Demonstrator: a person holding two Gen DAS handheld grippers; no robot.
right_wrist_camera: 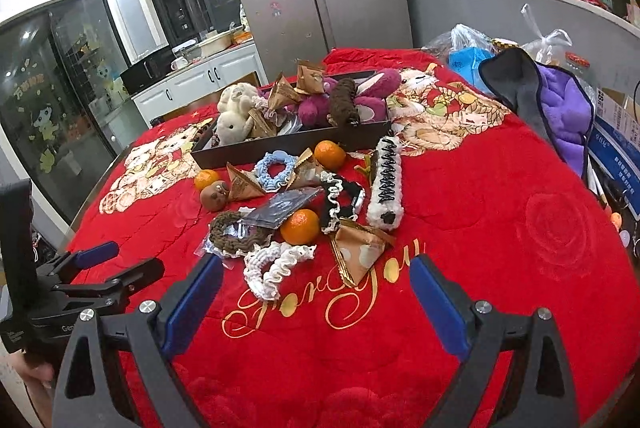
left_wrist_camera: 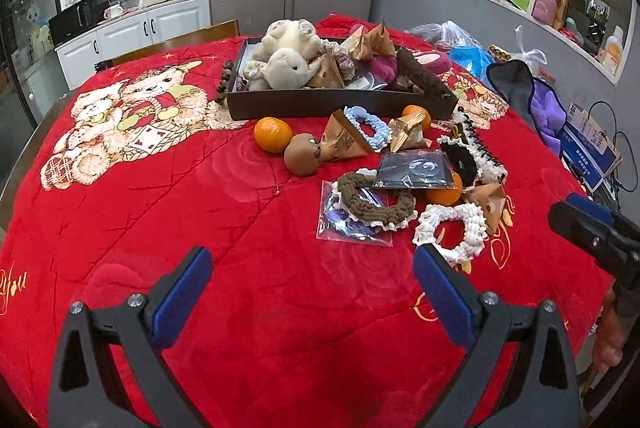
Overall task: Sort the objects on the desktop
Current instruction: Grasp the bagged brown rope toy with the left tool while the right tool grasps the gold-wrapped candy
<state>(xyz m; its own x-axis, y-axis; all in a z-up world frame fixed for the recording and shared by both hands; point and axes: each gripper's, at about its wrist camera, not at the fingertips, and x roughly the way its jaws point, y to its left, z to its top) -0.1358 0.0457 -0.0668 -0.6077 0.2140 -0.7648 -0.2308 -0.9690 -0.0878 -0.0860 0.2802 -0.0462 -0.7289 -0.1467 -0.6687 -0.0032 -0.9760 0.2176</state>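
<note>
A heap of small objects lies mid-table on the red blanket: oranges, gold triangular packets, a blue scrunchie, a brown scrunchie and a white scrunchie. Behind them a dark tray holds a white plush toy and more items. My left gripper is open and empty over bare blanket, its right finger just short of the white scrunchie. My right gripper is open and empty, with the white scrunchie and a gold packet just beyond its tips.
Plastic bags and a purple-grey cloth lie at the table's far right. A cardboard box stands off the right edge. A wooden chair is behind the table, with a fridge and shelves beyond.
</note>
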